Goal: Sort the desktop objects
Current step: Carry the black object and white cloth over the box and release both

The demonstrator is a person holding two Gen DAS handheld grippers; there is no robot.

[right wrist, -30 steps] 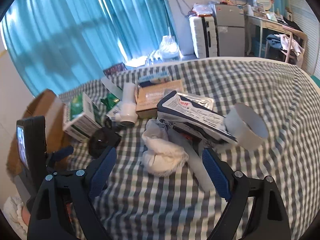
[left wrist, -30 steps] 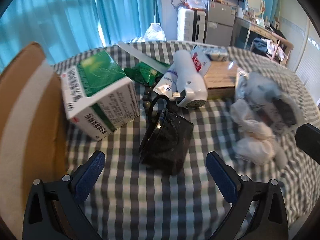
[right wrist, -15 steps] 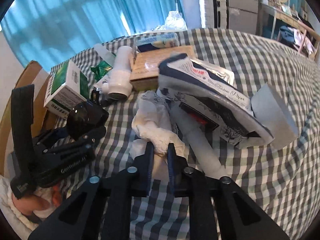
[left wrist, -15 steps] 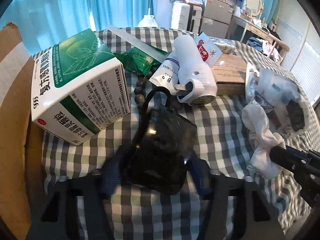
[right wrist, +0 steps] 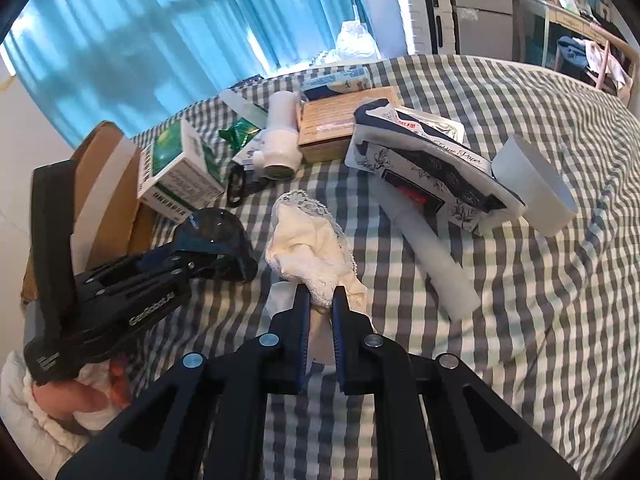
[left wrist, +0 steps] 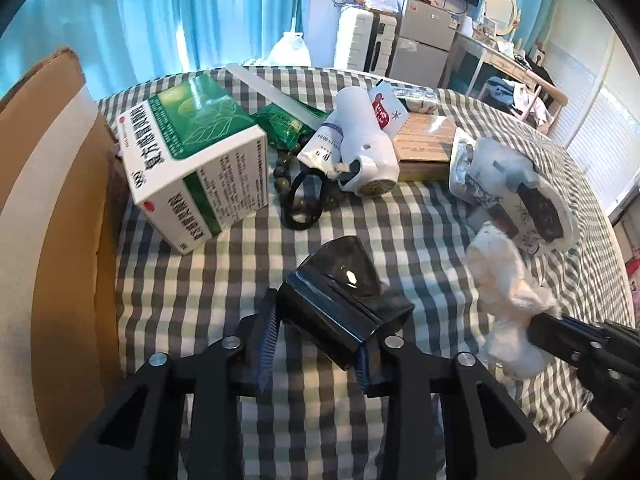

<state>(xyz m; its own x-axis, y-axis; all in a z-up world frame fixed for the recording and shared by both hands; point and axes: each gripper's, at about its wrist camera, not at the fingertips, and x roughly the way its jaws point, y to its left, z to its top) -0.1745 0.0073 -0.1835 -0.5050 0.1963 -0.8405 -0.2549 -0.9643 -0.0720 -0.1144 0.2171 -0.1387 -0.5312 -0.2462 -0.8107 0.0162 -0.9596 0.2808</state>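
Down on the checked cloth of the worktop point(left wrist: 420, 232), both claws are busy at once. The left claw point(left wrist: 316, 344) is closing on a glossy black case point(left wrist: 340, 304), which sits tilted between its blue-padded fingers point(left wrist: 266, 340); the pads press its sides, and from the right wrist view the case looks lifted just clear of the cloth. The right claw point(right wrist: 322, 320) is nearly together, pinched on the lower edge of a crumpled white lace-trimmed cloth point(right wrist: 308, 248), which bunches up in front of its fingers. The two claws work just beside each other, the left one appearing at the left of the right wrist view with a hand point(right wrist: 68, 400) under it.

Farther back lies the rest of the clutter. A green-and-white medicine box point(left wrist: 196, 164) leans against a brown cardboard box point(left wrist: 44, 200) at the worktop's left edge. Beside it are a string of dark beads point(left wrist: 284, 168), a black hair tie point(left wrist: 304, 200), a green sachet point(left wrist: 280, 124), a white tube point(left wrist: 324, 148) and a white plug-in device point(left wrist: 364, 148). Behind those sits a flat wooden-coloured box point(left wrist: 424, 148). To the right, a tissue pack point(right wrist: 428, 168) rests over a white stick point(right wrist: 428, 248), with a grey tape roll point(right wrist: 532, 192) touching its far end. Blue curtains point(right wrist: 140, 40) hang behind.
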